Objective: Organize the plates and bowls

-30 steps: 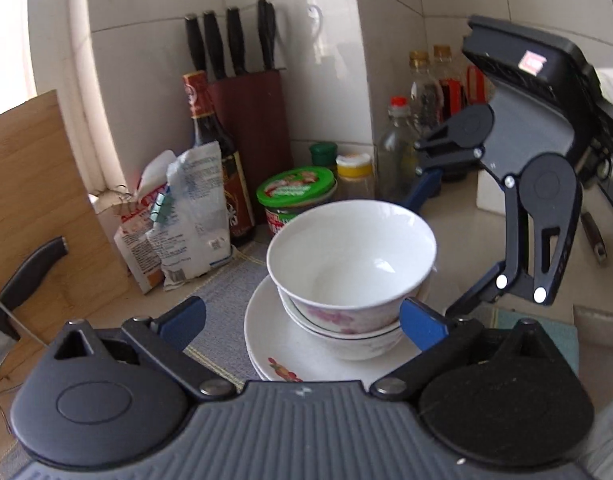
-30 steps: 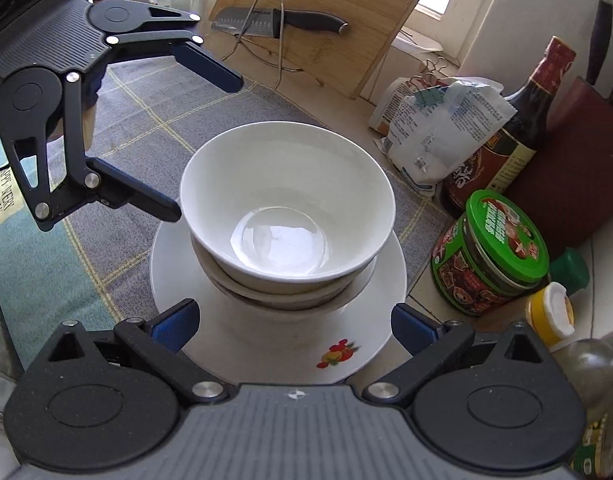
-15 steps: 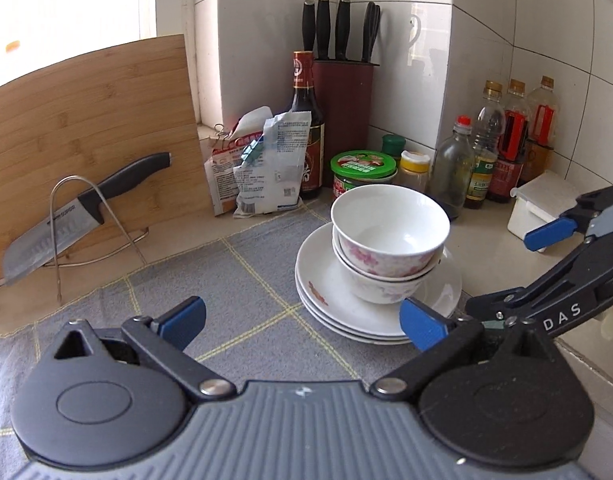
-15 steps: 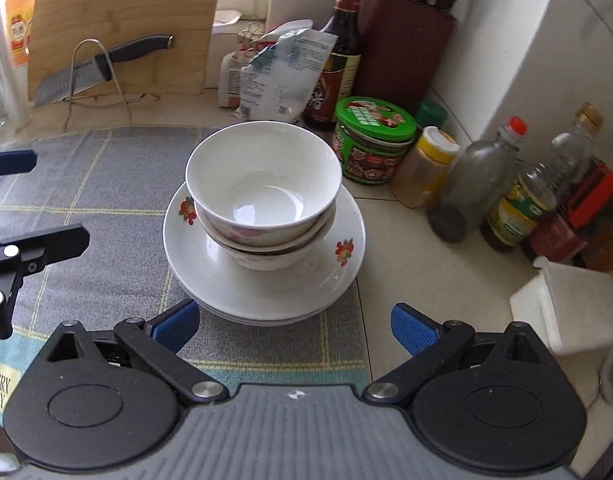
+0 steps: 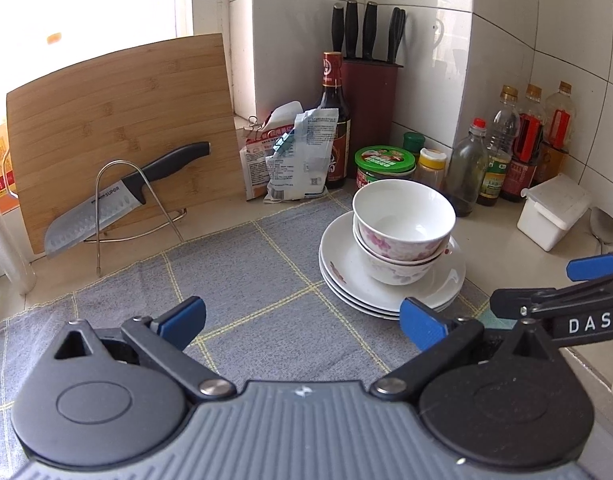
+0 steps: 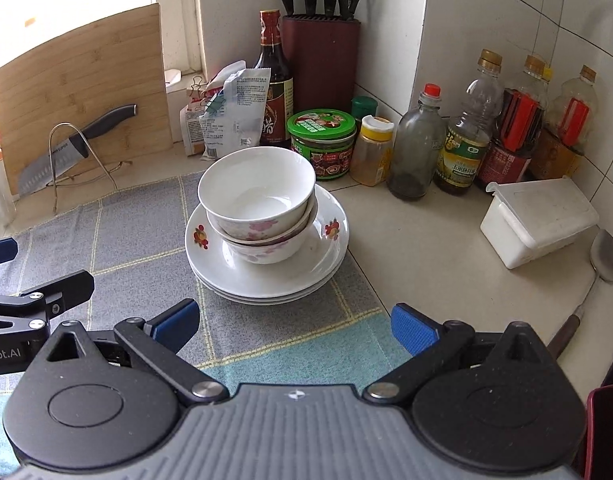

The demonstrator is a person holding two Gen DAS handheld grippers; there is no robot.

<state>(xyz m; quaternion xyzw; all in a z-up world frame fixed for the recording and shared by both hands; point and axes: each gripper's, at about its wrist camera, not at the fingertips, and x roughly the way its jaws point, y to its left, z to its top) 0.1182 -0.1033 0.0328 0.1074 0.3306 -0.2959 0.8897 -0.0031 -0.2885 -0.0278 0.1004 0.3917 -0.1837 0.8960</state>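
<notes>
Crockery sits gathered in one pile on the grey checked cloth [image 6: 138, 236] covering the worktop [image 6: 434, 264]: two floral bowls [image 6: 258, 196] nested one inside the other on top of a stack of white plates [image 6: 266, 264]. The pile stands at the cloth's right-hand edge, just in front of a green-lidded jar [image 6: 321, 142] and a row of bottles [image 6: 462, 148] along the tiled wall, apparently tucked there to leave the rest of the cloth free.

Both tools are held back from the stack, touching nothing. The left claw [image 5: 302, 318] is spread wide and empty, hovering over the cloth on the near-left side of the plates. The right claw [image 6: 294, 324] is likewise wide and empty, directly in front of the stack.

Left of the pile, well apart, a cleaver [image 5: 118, 196] rests on a wire stand against a bamboo cutting board [image 5: 118, 120] propped upright by the window. A white lidded box [image 6: 538, 216] and a metal spatula [image 6: 606, 256] lie to the stack's right.

With bowls nested and plates stacked, the sorting looks essentially done.
</notes>
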